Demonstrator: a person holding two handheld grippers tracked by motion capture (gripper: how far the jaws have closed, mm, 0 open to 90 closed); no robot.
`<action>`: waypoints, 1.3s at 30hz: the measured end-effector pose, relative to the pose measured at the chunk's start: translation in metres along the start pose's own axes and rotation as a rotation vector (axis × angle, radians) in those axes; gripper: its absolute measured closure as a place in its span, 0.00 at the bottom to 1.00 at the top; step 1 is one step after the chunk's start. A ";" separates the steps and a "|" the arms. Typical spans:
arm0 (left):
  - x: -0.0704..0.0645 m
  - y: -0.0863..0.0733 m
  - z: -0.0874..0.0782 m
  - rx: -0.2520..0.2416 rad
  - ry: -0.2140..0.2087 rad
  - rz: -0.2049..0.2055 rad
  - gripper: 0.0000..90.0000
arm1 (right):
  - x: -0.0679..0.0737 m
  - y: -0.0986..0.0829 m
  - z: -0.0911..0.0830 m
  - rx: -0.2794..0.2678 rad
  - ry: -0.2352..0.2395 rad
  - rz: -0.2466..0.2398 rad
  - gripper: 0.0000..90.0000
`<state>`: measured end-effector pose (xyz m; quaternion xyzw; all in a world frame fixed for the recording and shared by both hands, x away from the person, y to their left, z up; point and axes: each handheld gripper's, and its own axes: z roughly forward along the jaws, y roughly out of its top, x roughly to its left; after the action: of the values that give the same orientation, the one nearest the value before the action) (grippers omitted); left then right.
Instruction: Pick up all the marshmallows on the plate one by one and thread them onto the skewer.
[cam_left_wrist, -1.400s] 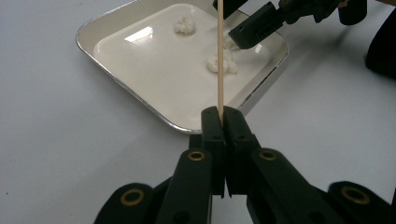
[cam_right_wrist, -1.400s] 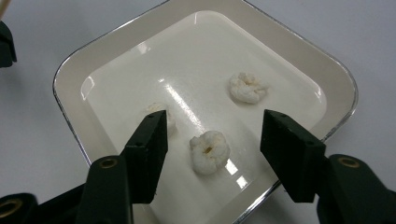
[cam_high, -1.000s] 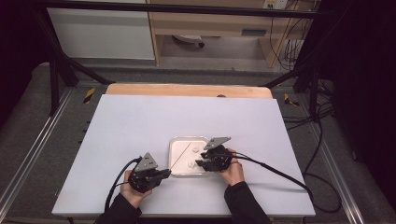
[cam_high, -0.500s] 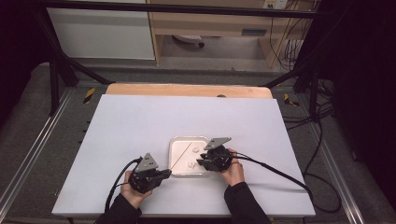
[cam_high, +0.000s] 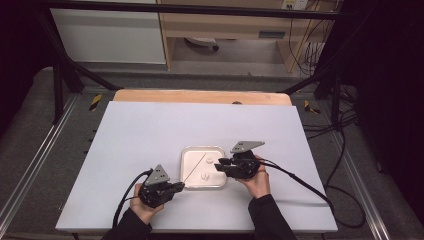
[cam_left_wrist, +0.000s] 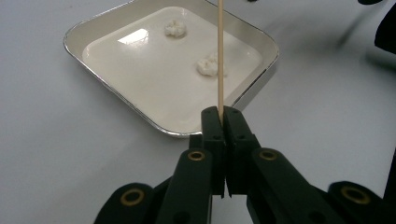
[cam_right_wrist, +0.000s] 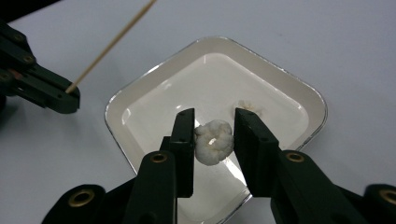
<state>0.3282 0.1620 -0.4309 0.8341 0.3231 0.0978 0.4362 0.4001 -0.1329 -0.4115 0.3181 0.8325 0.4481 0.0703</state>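
A shallow white tray (cam_high: 186, 152) sits on the white table near its front. My left gripper (cam_left_wrist: 222, 113) is shut on the lower end of a thin wooden skewer (cam_left_wrist: 219, 56), which slants out over the tray. Two small white puffy pieces (cam_left_wrist: 208, 65) lie in the tray. My right gripper (cam_right_wrist: 215, 116) is shut on another white puffy piece (cam_right_wrist: 214, 142), both jaws touching it, above the tray's right edge. In the high view the left gripper (cam_high: 181, 186) is at the tray's front left corner and the right gripper (cam_high: 218, 165) at its right side.
The white table top (cam_high: 150, 130) stretches wide to the left and beyond the tray. A wooden strip (cam_high: 200, 96) borders its far edge. Black cables (cam_high: 300, 180) trail from both grippers toward the front and right.
My right gripper has shifted slightly to the right and away, still around the white piece. The left gripper and skewer have barely moved.
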 end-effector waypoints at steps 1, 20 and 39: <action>0.000 0.000 0.000 0.000 0.000 0.001 0.98 | 0.000 0.001 -0.003 -0.013 0.007 0.009 0.78; -0.007 0.000 0.000 -0.022 -0.015 0.015 0.98 | -0.006 0.017 -0.041 -0.198 0.138 0.156 0.78; -0.014 0.001 0.000 -0.051 -0.044 0.041 0.99 | -0.009 0.029 -0.037 -0.252 0.256 0.231 0.79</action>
<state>0.3177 0.1526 -0.4281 0.8311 0.2938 0.0967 0.4623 0.4059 -0.1522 -0.3683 0.3406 0.7299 0.5906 -0.0487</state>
